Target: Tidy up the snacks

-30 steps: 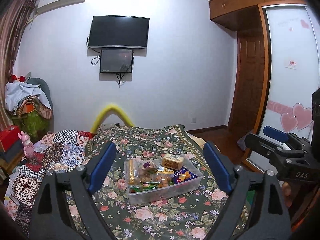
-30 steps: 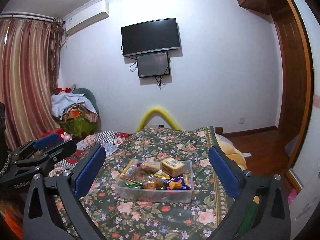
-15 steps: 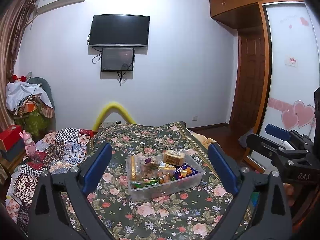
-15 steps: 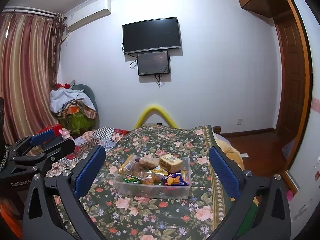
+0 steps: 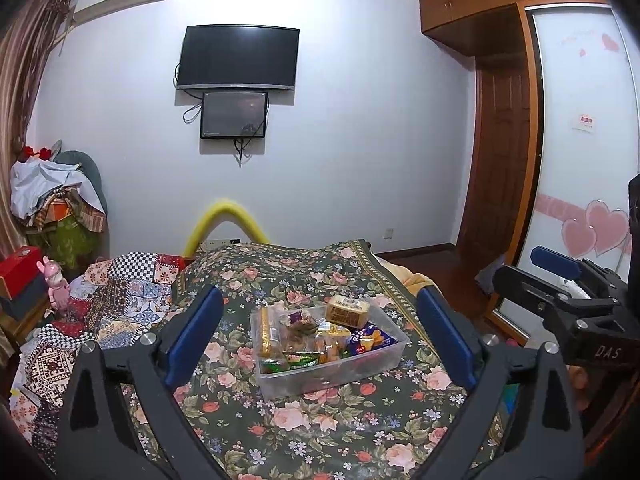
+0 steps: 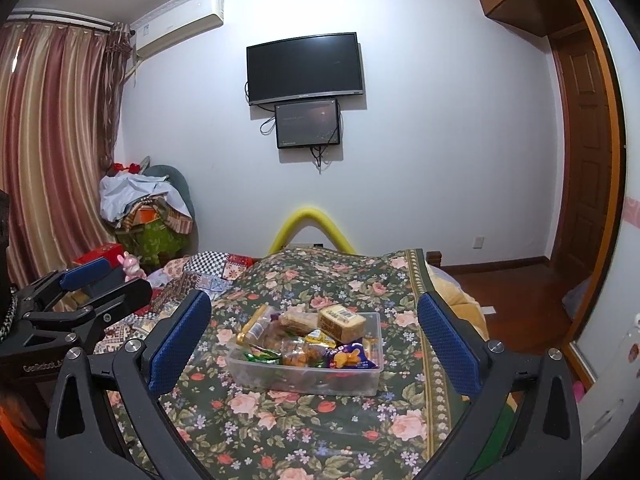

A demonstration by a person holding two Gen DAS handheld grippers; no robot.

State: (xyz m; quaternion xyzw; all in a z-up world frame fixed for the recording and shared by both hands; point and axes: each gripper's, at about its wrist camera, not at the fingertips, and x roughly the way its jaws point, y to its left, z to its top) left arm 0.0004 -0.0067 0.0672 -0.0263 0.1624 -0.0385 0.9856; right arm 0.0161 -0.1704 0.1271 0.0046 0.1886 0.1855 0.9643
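A clear plastic bin (image 5: 332, 374) sits on the floral bedspread, filled with several snack packs; it also shows in the right wrist view (image 6: 308, 378). A tan wrapped cake (image 5: 347, 311) lies on top at the back right, a blue snack bag (image 5: 370, 339) at the right, a gold biscuit roll (image 5: 267, 330) at the left. My left gripper (image 5: 320, 336) is open and empty, held above and short of the bin. My right gripper (image 6: 314, 338) is open and empty, also short of the bin. Each gripper shows at the edge of the other's view.
The bed's floral cover (image 6: 320, 432) spreads around the bin. A patchwork quilt (image 5: 100, 304) lies on the left. A clothes pile (image 6: 148, 208) and red box (image 5: 16, 270) stand at the left. A wardrobe (image 5: 580, 160) and door stand right. A TV (image 5: 238, 58) hangs on the wall.
Both grippers have pulled back and risen slightly, so the bin sits lower and a little farther off in both views. Both stay open and empty.
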